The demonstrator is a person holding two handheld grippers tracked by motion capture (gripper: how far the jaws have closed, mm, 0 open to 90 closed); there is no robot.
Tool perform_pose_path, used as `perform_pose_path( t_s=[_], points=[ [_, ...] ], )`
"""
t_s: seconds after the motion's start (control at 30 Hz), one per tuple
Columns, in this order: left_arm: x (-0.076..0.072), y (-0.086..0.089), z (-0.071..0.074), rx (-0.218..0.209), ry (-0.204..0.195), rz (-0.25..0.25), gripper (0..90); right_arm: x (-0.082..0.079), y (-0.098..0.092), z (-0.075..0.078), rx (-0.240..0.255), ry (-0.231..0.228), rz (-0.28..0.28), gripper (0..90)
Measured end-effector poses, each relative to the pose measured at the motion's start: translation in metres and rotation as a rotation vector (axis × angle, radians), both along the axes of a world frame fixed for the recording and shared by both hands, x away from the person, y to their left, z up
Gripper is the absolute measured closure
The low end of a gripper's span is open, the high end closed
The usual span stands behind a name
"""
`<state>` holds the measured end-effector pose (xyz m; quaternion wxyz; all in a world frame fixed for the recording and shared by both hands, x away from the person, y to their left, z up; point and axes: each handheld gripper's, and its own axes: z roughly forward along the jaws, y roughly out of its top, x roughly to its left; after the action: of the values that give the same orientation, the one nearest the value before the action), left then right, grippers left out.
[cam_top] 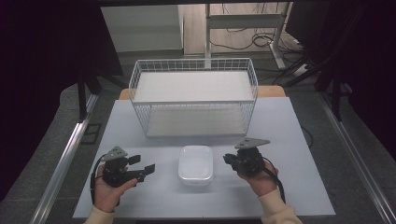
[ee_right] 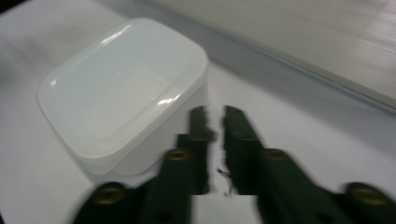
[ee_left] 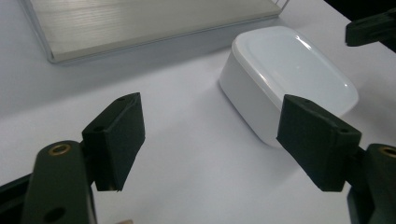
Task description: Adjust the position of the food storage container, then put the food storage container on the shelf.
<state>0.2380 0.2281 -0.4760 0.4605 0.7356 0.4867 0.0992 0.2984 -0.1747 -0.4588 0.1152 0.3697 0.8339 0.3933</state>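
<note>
A white lidded plastic container (cam_top: 196, 164) sits on the pale table (cam_top: 280, 126) between my two grippers. My left gripper (cam_top: 142, 163) is held to its left, open wide, its fingertips pointing toward the container. In the left gripper view the container (ee_left: 289, 74) lies ahead and to the right of the open left gripper (ee_left: 205, 140), with nothing between the pads. My right gripper (cam_top: 228, 161) hovers just right of the container. In the blurred right gripper view the right gripper (ee_right: 215, 121) has a narrow gap between its jaws, which hold nothing, beside the container (ee_right: 121, 88).
A white wire basket (cam_top: 194, 100) with a pale liner stands at the back middle of the table, behind the container. The table's edges drop to a grey floor on both sides. The right gripper's tip (ee_left: 369, 30) shows at the left gripper view's top right.
</note>
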Motion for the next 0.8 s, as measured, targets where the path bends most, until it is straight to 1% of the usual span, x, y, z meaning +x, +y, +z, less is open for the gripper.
perform_pose_path(
  t_s=[0.07,0.1,0.13,0.17,0.2,0.3,0.37,0.43,0.57,0.7,0.73,0.77,0.8],
  points=[
    [0.000,0.000,0.001,-0.001,-0.001,0.001,22.6,-0.002,-0.008,0.001,0.031,0.003,-0.026,50.3],
    [-0.001,0.001,0.003,-0.002,-0.003,0.004,22.6,-0.003,-0.012,0.002,0.041,-0.002,-0.037,44.5],
    [-0.001,0.001,0.004,-0.003,-0.005,0.005,22.5,-0.004,-0.016,0.002,0.054,-0.004,-0.043,39.7],
    [-0.001,0.001,0.004,-0.003,-0.005,0.005,22.5,-0.004,-0.020,0.002,0.077,0.000,-0.047,36.3],
    [-0.001,0.002,0.005,-0.007,-0.002,0.007,22.5,-0.003,-0.023,0.002,0.093,0.004,-0.049,34.4],
    [-0.001,0.004,0.006,-0.032,0.014,0.010,23.1,-0.002,-0.029,0.003,0.124,-0.001,-0.050,29.9],
    [0.000,0.005,0.007,-0.044,0.024,0.017,23.3,-0.002,-0.030,0.003,0.136,-0.006,-0.054,28.8],
    [0.000,0.005,0.007,-0.047,0.030,0.018,23.4,-0.003,-0.031,0.004,0.144,-0.004,-0.050,28.4],
    [0.001,0.005,0.006,-0.055,0.045,0.028,23.3,-0.003,-0.029,0.004,0.135,0.000,-0.046,28.0],
    [0.001,0.004,0.006,-0.055,0.050,0.029,23.4,-0.003,-0.028,0.004,0.142,0.008,-0.049,27.8],
    [0.002,0.003,0.007,-0.059,0.053,0.026,23.4,-0.003,-0.027,0.004,0.140,0.011,-0.048,27.8],
    [0.002,0.000,0.007,-0.047,0.053,0.022,24.9,-0.003,-0.024,0.003,0.126,0.024,-0.056,28.1],
    [0.002,0.000,0.007,-0.047,0.053,0.022,24.9,-0.003,-0.024,0.002,0.121,0.029,-0.063,28.4]
  ],
)
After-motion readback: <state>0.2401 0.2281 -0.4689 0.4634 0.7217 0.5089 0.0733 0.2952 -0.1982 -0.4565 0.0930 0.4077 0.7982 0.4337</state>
